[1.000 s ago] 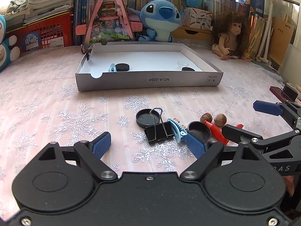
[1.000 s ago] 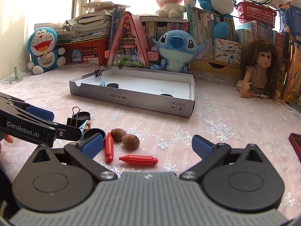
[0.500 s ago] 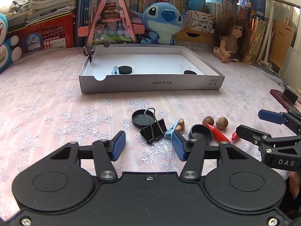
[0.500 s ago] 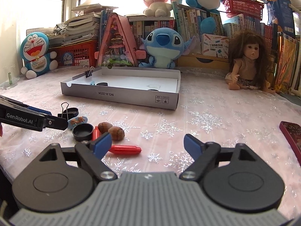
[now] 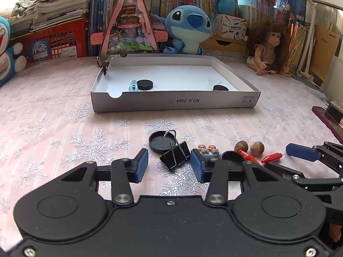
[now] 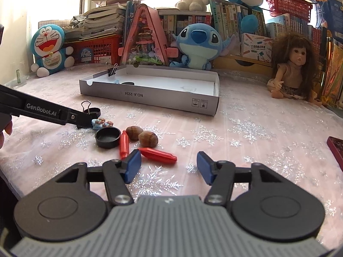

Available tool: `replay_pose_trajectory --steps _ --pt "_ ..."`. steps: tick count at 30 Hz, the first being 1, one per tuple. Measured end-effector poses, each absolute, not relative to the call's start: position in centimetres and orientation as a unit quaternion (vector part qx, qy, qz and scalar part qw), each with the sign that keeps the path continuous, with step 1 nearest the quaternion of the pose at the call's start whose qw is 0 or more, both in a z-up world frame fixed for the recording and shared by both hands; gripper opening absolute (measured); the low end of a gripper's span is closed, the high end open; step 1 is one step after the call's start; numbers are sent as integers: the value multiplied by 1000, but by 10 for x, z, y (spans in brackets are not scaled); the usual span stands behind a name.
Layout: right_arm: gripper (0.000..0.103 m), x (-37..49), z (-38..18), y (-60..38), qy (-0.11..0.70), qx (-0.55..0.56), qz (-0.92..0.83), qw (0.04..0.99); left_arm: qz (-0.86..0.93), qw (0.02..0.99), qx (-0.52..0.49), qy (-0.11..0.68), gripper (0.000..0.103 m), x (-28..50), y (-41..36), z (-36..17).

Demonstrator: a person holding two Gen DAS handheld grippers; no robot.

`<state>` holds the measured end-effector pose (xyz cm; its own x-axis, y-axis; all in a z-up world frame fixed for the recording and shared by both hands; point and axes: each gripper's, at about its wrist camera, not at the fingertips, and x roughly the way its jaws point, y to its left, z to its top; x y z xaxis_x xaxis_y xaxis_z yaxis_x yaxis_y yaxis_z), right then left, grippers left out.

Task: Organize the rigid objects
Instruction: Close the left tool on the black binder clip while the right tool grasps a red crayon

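Observation:
A white cardboard tray (image 5: pixel 171 105) (image 6: pixel 150 97) stands ahead, holding a black cap (image 5: pixel 145 84), a blue clip (image 5: pixel 133 85), a clear cup (image 5: pixel 213 81) and another black cap (image 5: pixel 220 88). On the cloth lie a black binder clip (image 5: pixel 174 157), black lids (image 5: pixel 159 142) (image 6: pixel 107 137), a blue hair clip (image 5: pixel 209 151) (image 6: pixel 102 123), two nuts (image 6: pixel 141 136) and two red crayons (image 6: pixel 157 155) (image 6: pixel 124 146). My left gripper (image 5: pixel 169 167) is open, its pads on either side of the binder clip. My right gripper (image 6: pixel 169 167) is open and empty, just short of a red crayon.
Plush toys (image 5: pixel 188 30), a doll (image 5: pixel 270 47), a pink triangular toy house (image 5: pixel 128 27), books and red baskets line the back. A binder clip (image 6: pixel 112 69) grips the tray's far left corner. A dark red object (image 6: pixel 336 150) lies at the right edge.
My left gripper's jaws narrowed from wide open and it drew back a little from the binder clip. My right gripper's jaws narrowed too, and it shifted slightly right of the crayons.

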<state>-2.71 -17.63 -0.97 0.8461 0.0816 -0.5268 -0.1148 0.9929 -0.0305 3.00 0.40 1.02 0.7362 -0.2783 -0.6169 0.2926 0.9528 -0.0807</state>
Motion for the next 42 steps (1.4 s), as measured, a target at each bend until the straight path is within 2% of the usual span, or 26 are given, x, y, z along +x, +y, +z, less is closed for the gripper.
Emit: replay_pose_trajectory --steps 6,12,35,42 --pt "57 -24 -9 -174 275 -24 48 960 -152 930 13 333 35 36 -7 6" --pt "53 -19 -9 -173 278 -12 48 959 -156 930 20 333 34 36 -9 5" --pt "54 -22 -8 -186 281 0 25 959 -147 927 45 342 37 19 27 9" --pt "54 -21 -8 -192 286 -9 -41 957 -113 931 32 344 38 24 32 10"
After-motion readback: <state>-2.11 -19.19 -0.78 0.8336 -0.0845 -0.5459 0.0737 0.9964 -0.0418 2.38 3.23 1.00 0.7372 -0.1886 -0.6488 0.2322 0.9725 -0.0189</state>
